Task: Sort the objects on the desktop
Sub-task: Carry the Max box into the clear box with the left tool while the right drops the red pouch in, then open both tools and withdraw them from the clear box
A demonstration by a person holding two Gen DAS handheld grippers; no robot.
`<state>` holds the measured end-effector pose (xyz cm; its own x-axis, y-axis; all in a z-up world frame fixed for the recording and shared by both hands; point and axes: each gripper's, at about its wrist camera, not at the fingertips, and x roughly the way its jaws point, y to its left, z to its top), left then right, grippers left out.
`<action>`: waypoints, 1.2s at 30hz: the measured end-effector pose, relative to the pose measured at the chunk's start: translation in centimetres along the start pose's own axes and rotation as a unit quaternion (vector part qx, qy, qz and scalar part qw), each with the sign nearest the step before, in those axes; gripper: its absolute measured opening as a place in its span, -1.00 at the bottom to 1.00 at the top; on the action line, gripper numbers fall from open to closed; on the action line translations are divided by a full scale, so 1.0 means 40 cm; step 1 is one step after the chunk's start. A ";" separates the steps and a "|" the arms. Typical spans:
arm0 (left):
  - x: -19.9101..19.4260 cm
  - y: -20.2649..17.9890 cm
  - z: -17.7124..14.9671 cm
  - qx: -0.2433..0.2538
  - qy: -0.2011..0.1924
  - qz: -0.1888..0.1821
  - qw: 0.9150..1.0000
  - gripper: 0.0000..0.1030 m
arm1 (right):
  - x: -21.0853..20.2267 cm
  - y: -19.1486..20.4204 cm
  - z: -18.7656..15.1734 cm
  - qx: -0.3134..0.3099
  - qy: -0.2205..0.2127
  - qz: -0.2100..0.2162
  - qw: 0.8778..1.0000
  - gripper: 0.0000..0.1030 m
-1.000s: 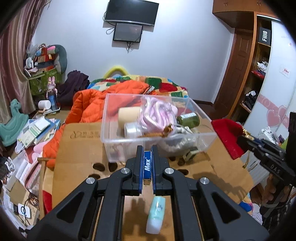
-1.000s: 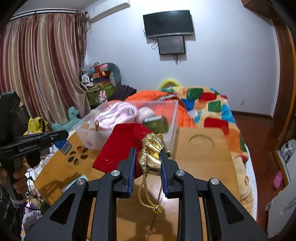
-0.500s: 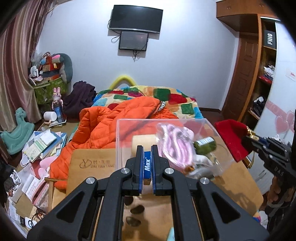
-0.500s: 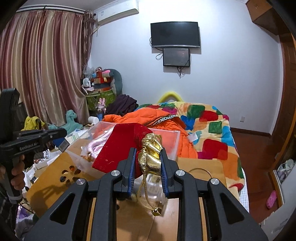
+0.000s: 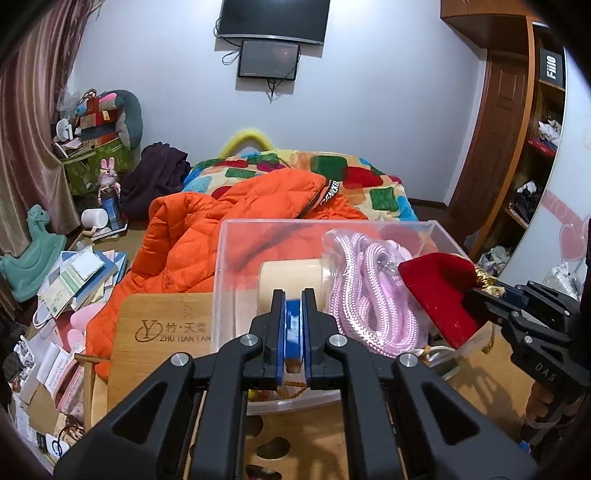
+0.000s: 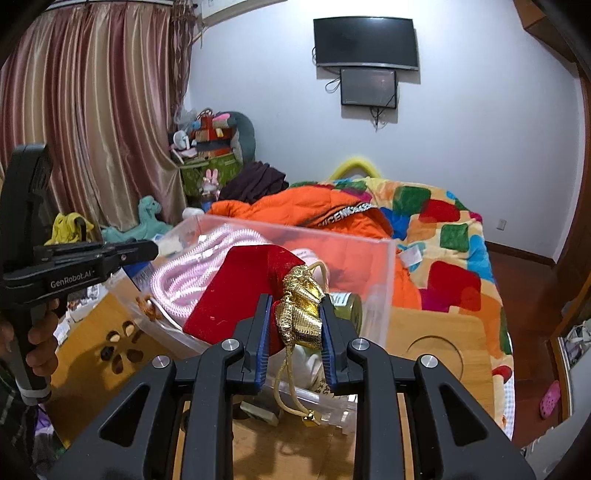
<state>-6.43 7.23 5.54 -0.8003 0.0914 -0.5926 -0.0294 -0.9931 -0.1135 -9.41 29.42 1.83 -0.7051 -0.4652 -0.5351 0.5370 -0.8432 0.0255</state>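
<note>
Red pouch [image 6: 236,291]: our right gripper [image 6: 294,326] clamps its gold neck.
Blue stick [image 5: 293,332]: our left gripper [image 5: 293,334] pinches it.
Risk: we may snag the clear box [image 5: 229,280] rim with the dangling cord.

A dark wall-mounted television [image 5: 272,16] hangs at the top centre of the left wrist frame, with a smaller screen [image 5: 268,60] just below it. Pink curtains [image 6: 92,122] fill the upper left of the right wrist frame. In mid-frame an orange quilted jacket [image 5: 221,225] lies crumpled on a bed under a patchwork blanket [image 6: 450,236]. A teal rocking horse [image 5: 26,266] stands at the left edge beside scattered books [image 5: 77,280]. A wooden wardrobe [image 5: 498,122] stands at the right.
</note>
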 end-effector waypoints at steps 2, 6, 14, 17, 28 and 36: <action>0.006 -0.001 -0.002 0.002 0.002 0.003 1.000 -0.87 | 0.013 0.002 -0.005 -0.004 0.005 0.000 1.000 -0.53; 0.012 0.000 -0.008 0.001 0.006 0.000 1.000 -0.71 | 0.025 0.014 -0.009 -0.010 0.009 -0.006 1.000 -0.53; -0.009 -0.004 -0.010 0.001 0.000 -0.004 1.000 -0.33 | 0.006 0.043 -0.011 -0.038 -0.001 -0.032 0.999 -0.02; -0.030 -0.007 -0.012 0.003 -0.008 -0.001 1.000 -0.18 | -0.008 0.052 -0.010 -0.043 -0.007 -0.037 0.998 0.12; -0.119 -0.019 -0.021 0.009 -0.035 -0.007 0.999 0.31 | -0.104 0.064 -0.009 -0.010 -0.044 -0.063 0.997 0.50; -0.177 -0.038 -0.050 0.019 -0.045 -0.011 0.999 0.50 | -0.169 0.072 -0.038 0.014 -0.053 -0.070 0.996 0.60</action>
<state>0.48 8.25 8.32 -0.8501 0.1076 -0.5155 -0.0690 -0.9932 -0.0935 -2.41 30.55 4.23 -0.8178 -0.3679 -0.4426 0.4181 -0.9082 -0.0176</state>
